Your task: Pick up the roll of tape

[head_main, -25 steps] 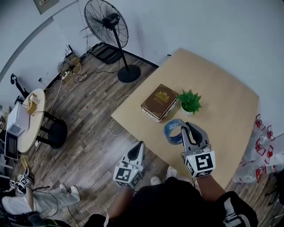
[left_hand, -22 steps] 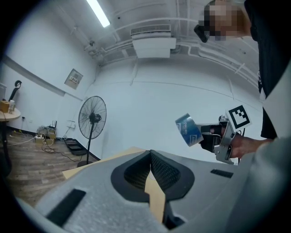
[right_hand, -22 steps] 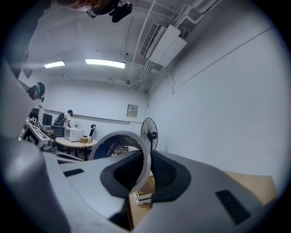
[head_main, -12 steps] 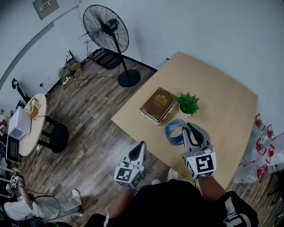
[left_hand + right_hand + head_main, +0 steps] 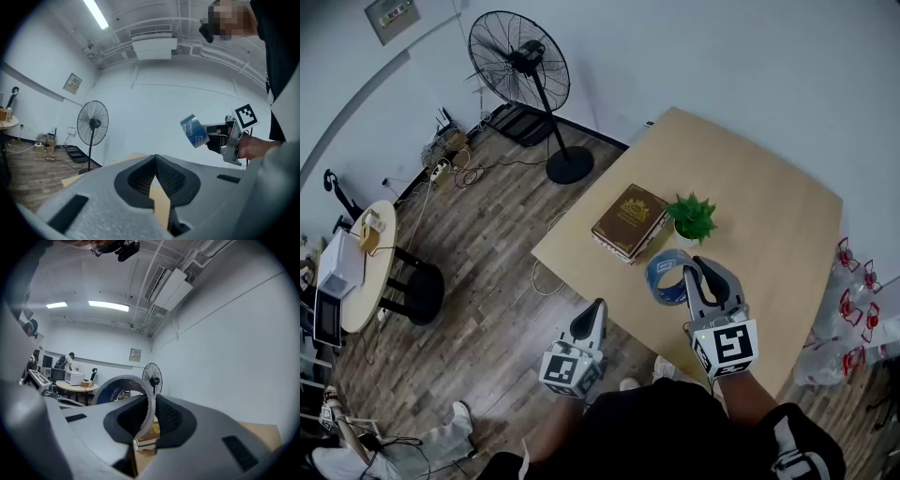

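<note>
**Tape roll clamped in right tool, held clear of table**

Nearest the wearer, low centre of the head view: the left gripper (image 5: 596,309) sits off the table's near edge, over the wood floor (image 5: 487,281). In its own view the left gripper's (image 5: 154,158) jaws are pressed tip to tip with nothing between them.

Lower right of centre in the head view: the right gripper (image 5: 696,270) is clenched on the roll of tape (image 5: 667,277), blue-sided. In the right gripper view the pads pinch one wall of the ring, which stands on edge; the rest of the roll (image 5: 117,389) arcs up and to the left of the jaws. From the left gripper view, the roll (image 5: 194,131) is in the air at right of frame, seen against the white wall and clear of the table top.

Beyond the roll, on the tan table (image 5: 769,178): a brown book (image 5: 628,219) with a gold emblem lies flat near the left edge. A small potted plant (image 5: 693,217) stands just beside it to the right. Book and plant are apart from the roll.

Farther, top left: a black pedestal fan (image 5: 518,62) stands on the floor by the wall. At left edge, a round side table (image 5: 370,258) carries a white appliance.
</note>
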